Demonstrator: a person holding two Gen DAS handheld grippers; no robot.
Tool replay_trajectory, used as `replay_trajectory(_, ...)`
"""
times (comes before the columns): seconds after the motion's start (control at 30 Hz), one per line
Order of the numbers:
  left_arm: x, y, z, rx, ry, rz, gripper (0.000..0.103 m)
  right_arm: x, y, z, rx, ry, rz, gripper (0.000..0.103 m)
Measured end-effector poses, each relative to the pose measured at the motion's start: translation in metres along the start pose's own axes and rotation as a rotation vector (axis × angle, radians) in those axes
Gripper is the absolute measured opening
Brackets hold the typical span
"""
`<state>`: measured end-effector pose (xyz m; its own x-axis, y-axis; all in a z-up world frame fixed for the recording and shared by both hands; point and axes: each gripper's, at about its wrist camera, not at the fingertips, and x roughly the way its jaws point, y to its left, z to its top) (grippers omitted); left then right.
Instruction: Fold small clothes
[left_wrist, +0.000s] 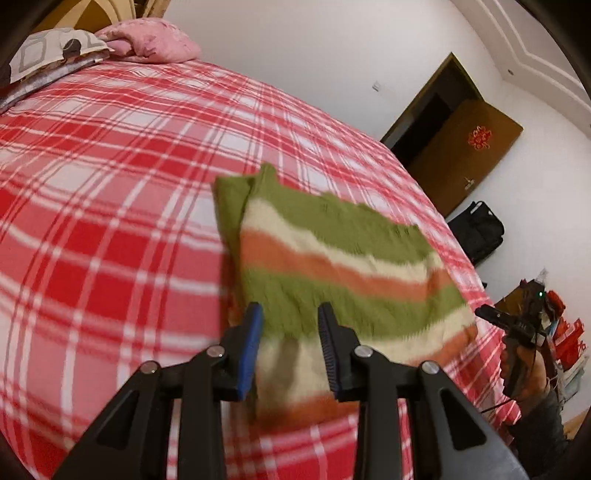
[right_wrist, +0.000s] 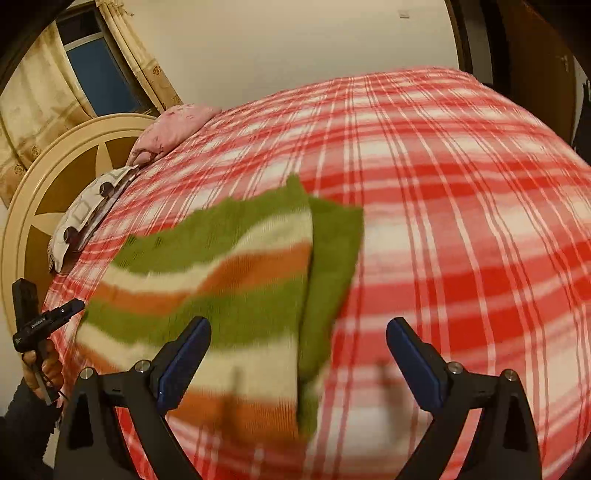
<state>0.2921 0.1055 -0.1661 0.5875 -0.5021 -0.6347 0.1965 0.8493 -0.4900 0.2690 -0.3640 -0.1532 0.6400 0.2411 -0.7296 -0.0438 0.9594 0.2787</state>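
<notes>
A small knitted sweater (left_wrist: 332, 258) with green, cream and orange stripes lies folded on the red plaid bedspread (left_wrist: 110, 221). A green sleeve part is tucked along its left edge. My left gripper (left_wrist: 290, 310) hovers over the sweater's near edge, its blue pads apart and pressing on nothing. In the right wrist view the same sweater (right_wrist: 221, 277) lies left of centre. My right gripper (right_wrist: 299, 325) stands wide open above its near right edge and the bedspread (right_wrist: 461, 221), holding nothing. Each view catches the other gripper in a hand at its edge.
A pink pillow (left_wrist: 155, 40) and a patterned pillow (left_wrist: 51, 48) lie at the head of the bed by a round headboard (right_wrist: 55, 177). A brown door (left_wrist: 461, 147) and a black bag (left_wrist: 480, 232) stand beyond the bed. A curtained window (right_wrist: 92, 66) is behind.
</notes>
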Motion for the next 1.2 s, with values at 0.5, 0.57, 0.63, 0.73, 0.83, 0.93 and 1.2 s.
replay_trajectory(0.5,0.008,-0.006,-0.041,0.099,0.033,0.180,0.033,0.006,0.019,-0.059,-0.062,0.076,-0.104,0.007)
replay_trajectory(0.57,0.008,-0.006,-0.044,0.096,0.030,0.183,0.033,0.004,0.021,-0.063,-0.067,0.078,-0.123,0.007)
replay_trajectory(0.63,0.007,-0.007,-0.045,0.106,0.022,0.190,0.034,0.005,0.019,-0.061,-0.064,0.079,-0.129,0.007)
replay_trajectory(0.73,0.006,-0.007,-0.046,0.099,0.017,0.195,0.035,0.003,0.015,-0.057,-0.040,0.064,-0.120,0.008)
replay_trajectory(0.83,0.002,-0.009,-0.048,0.099,0.012,0.197,0.042,-0.009,0.023,-0.052,-0.049,0.020,-0.184,0.008)
replay_trajectory(0.93,0.002,-0.013,-0.052,0.131,0.008,0.216,0.048,-0.025,0.045,-0.041,-0.093,-0.060,-0.242,0.009)
replay_trajectory(1.2,0.004,-0.016,-0.053,0.133,0.010,0.220,0.058,-0.006,0.128,-0.017,-0.267,-0.102,-0.071,0.089)
